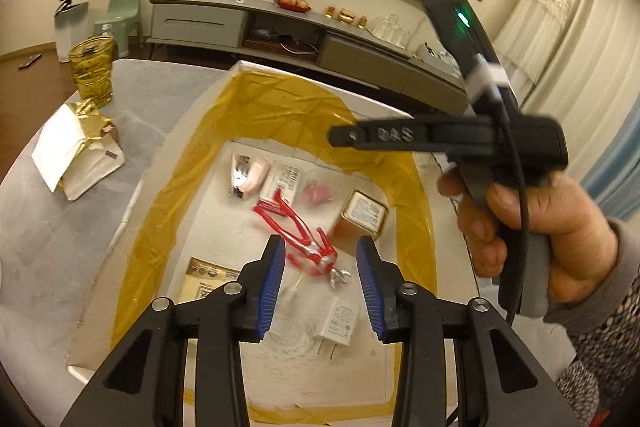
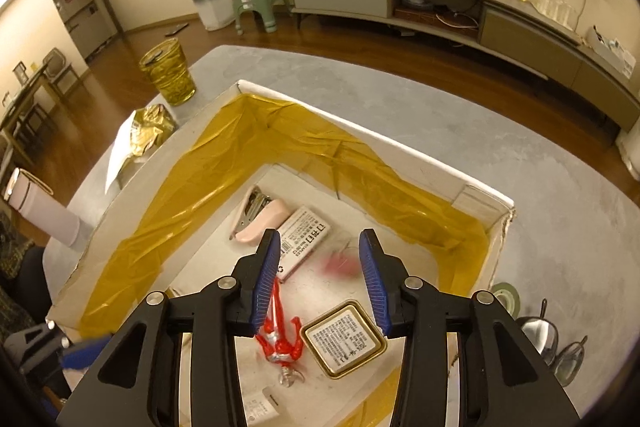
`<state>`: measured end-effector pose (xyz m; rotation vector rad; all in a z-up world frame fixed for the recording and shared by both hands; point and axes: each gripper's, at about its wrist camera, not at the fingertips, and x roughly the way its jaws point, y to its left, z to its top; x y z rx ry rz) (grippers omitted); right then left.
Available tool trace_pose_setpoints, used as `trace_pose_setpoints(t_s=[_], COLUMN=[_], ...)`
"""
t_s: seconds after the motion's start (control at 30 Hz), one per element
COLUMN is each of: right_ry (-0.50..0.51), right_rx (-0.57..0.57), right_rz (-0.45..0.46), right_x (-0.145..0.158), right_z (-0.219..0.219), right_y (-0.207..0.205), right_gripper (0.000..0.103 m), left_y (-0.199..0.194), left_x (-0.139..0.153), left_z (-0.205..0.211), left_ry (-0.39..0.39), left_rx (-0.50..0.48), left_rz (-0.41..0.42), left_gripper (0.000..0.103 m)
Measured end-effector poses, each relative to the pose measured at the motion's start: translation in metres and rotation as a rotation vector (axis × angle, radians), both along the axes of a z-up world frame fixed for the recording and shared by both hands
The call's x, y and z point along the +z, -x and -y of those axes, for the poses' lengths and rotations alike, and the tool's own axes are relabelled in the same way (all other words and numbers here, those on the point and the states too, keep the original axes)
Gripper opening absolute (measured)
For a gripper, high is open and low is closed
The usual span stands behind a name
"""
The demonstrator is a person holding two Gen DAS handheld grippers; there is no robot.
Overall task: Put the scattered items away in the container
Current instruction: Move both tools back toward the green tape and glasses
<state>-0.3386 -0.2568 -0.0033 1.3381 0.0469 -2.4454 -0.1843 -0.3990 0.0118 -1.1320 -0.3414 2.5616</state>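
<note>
A white cardboard box (image 1: 248,67) (image 2: 372,135) lined with gold tape sits on the grey table. Inside lie a pink stapler (image 1: 246,177) (image 2: 260,223), a white staples box (image 1: 284,181) (image 2: 304,243), a blurred pink item (image 1: 318,193) (image 2: 340,263), a gold tin (image 1: 362,217) (image 2: 344,343), a red and silver figure (image 1: 304,239) (image 2: 280,339), a white charger (image 1: 338,321) and a gold packet (image 1: 208,275). My left gripper (image 1: 321,241) hangs open above the figure. My right gripper (image 2: 319,233), in a person's hand (image 1: 540,227), is open over the box with nothing between its fingers.
A gold-wrapped cup (image 1: 92,67) (image 2: 168,71) and a crumpled gold wrapper (image 1: 80,147) (image 2: 148,131) lie on the table left of the box. A tape roll (image 2: 506,297) and metal scoops (image 2: 540,335) lie to its right. A white bottle (image 2: 44,211) stands at far left.
</note>
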Motion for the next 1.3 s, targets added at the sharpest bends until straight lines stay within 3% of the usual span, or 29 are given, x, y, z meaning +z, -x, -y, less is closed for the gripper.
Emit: trace_pose_setpoints(t_s=[0.2,0.7,0.87,1.3], right_ry=[0.084,0.193,0.227,0.289], right_rx=[-0.021,-0.053,-0.05,0.082], right_rz=[0.001,-0.043,-0.067,-0.22], right_x=[0.014,0.042,0.05,0.061], right_z=[-0.019,-0.059,-0.076,-0.102], right_y=[-0.015,-0.064,-0.094,-0.201], right_gripper=[0.044,0.044,0.044,0.044], left_y=[0.004,-0.007,-0.015,-0.035], left_x=[0.001,0.017,0.027,0.053], left_z=[0.024,0.007,-0.007,-0.061], left_ry=[-0.06,-0.039,-0.022,0.046], left_rx=[0.079,0.045,0.018,-0.052], left_rz=[0.008,-0.024,-0.043,-0.085], left_gripper=[0.039,0.039,0.039,0.039])
